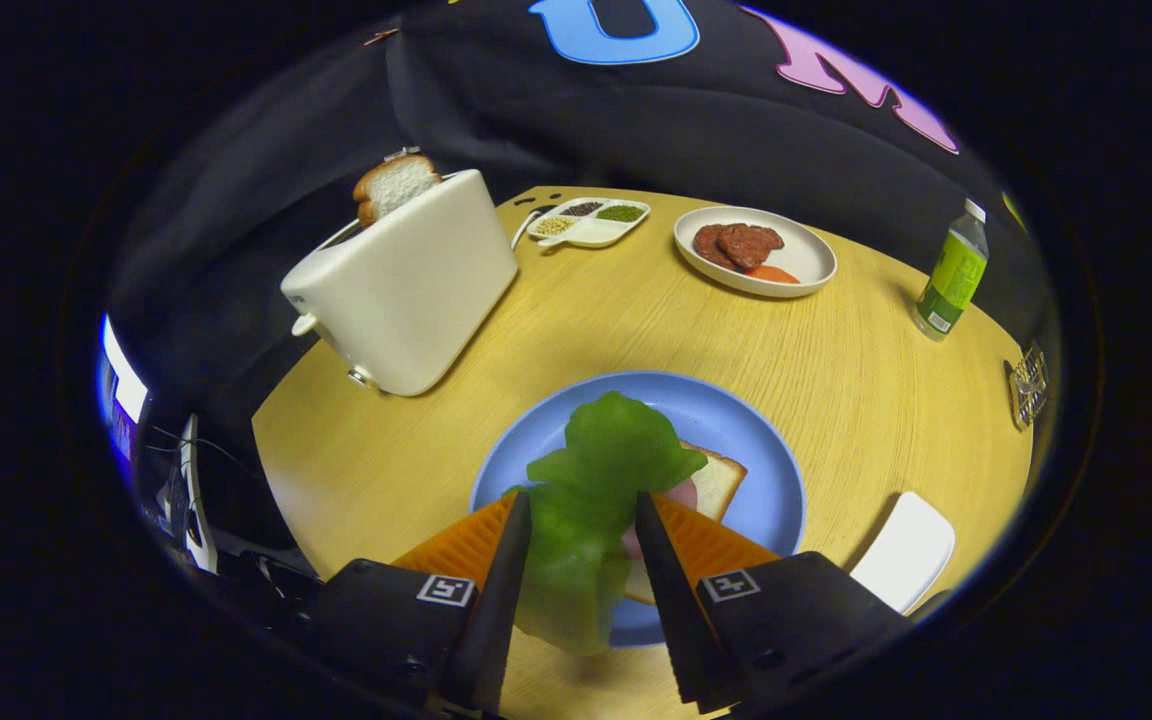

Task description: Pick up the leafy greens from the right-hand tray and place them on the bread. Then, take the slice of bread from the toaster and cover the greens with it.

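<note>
Lower centre of frame: gripper (582, 510) w/ both fingers pressed on the leafy greens (596, 480), one finger each side, greens clamped between them & hanging a bit below the tips. Greens spread up & fwd past the fingertips, over the blue plate (736, 420). On that plate, just beyond the right finger, a bread slice (716, 480) w/ something pinkish on it, partly hidden by the greens; its far corner pokes out toward the plate's right side. Can't tell if greens touch the bread or hang just above. Plate sits near the table's (556, 340) near edge, bare wood all round it: wide open strip betw. plate & toaster, another wide one centre frame up to the far dishes. Upper left: white toaster (406, 290), tilted in the fisheye, standing close to the table's left edge, w/ a second bread slice (394, 185) sticking up out of its slot. Top centre, near the far rim: small divided dish (591, 222) w/ seeds or grains in its compartments. Right of it, also near the far rim, a white plate (796, 255) holding reddish-brown pieces & something orange. Far right: green bottle (952, 275) upright, right at the table's edge. Lower right: white tray (904, 550), just beside the blue plate, at the table's near-right edge.
</note>
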{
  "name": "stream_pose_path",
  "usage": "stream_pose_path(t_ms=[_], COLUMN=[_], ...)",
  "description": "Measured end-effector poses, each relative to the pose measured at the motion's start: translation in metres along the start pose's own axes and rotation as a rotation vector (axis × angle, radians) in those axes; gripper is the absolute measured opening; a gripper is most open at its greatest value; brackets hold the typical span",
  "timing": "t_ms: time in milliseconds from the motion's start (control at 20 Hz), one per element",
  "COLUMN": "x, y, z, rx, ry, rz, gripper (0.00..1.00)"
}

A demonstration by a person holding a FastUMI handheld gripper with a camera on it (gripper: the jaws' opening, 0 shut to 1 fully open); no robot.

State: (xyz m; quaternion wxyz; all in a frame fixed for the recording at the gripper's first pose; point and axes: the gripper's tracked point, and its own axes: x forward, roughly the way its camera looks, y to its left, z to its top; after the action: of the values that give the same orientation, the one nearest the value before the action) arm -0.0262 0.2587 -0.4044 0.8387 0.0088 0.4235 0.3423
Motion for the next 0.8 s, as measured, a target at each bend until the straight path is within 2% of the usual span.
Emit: stream_pose_path(t_ms=[500, 600, 800], x=[-0.008, -0.020, -0.053], y=[-0.016, -0.006, 0.033], z=[-0.004, 0.017, 0.102], rx=[0.005, 0.012, -0.025], ry=[0.016, -0.052, -0.229], rz=[-0.048, -0.045, -0.005], gripper=[0.67, 0.67, 0.67])
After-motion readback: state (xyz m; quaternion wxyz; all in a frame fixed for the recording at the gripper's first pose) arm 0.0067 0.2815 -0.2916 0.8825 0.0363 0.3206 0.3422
